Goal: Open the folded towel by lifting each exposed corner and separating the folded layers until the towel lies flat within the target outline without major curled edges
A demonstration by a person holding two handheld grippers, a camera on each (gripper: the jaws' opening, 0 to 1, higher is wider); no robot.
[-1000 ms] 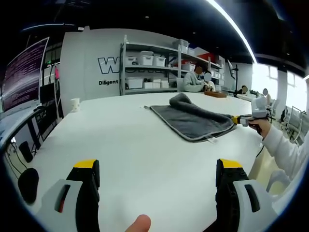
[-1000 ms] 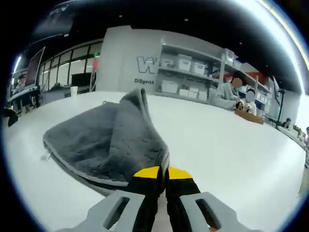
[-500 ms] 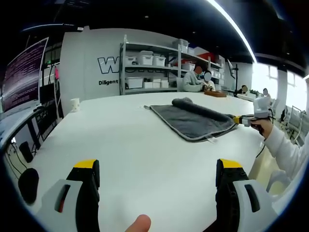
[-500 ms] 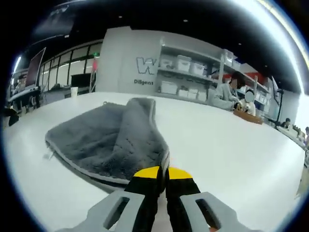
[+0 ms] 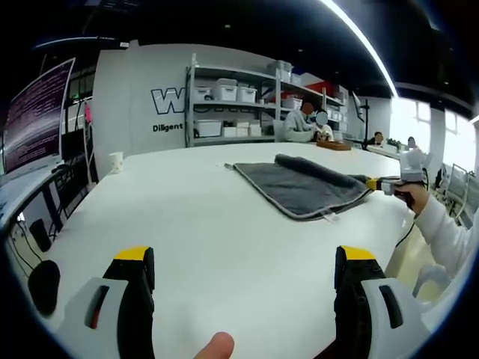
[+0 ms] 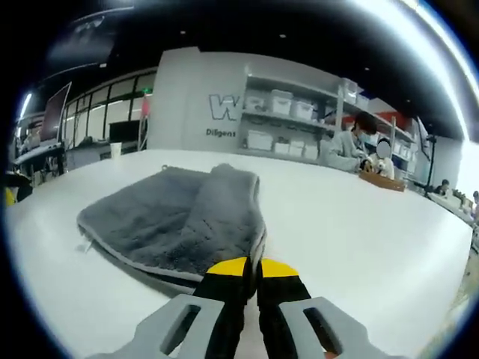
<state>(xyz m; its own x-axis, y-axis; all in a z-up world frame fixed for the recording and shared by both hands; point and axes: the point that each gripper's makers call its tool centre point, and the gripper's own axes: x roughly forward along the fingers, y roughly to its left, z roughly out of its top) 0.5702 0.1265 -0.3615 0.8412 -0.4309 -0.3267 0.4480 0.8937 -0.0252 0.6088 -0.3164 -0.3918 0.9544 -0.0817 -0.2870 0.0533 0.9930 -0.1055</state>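
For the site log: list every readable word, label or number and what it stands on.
"W", large outlined lettering cut off by the shelving: on the grey wall.
"Diligent", small, beneath it: same wall.
Monitor text: too small to read.
Towel, grippers: none.
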